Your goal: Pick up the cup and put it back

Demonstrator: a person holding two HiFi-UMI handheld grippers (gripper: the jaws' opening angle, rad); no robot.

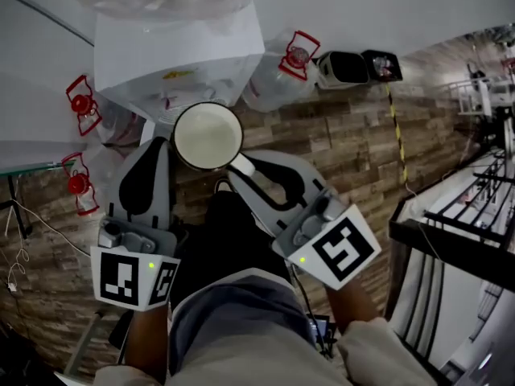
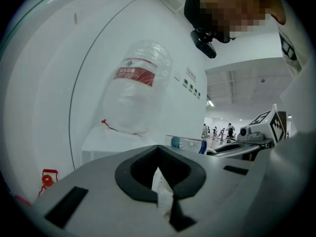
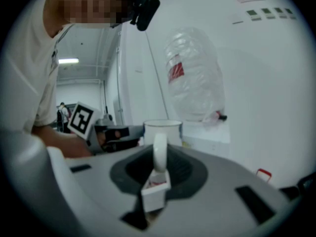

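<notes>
A white cup [image 1: 208, 135] with a cream inside hangs in the air, seen from above in the head view. My right gripper [image 1: 244, 170] is shut on its handle [image 3: 159, 152], and the cup's body [image 3: 163, 129] stands upright just past the jaws in the right gripper view. My left gripper [image 1: 154, 153] is close beside the cup on its left and holds nothing, with its jaws together. In the left gripper view the cup's blue-edged rim [image 2: 189, 143] shows to the right of the left gripper [image 2: 159, 154].
A white stand [image 1: 173, 51] with a big clear water jug [image 2: 136, 88] lies straight ahead by a white wall. Spare jugs with red handles [image 1: 79, 103] sit on the wood-look floor [image 1: 346, 135]. A black rack [image 1: 451, 223] is at the right.
</notes>
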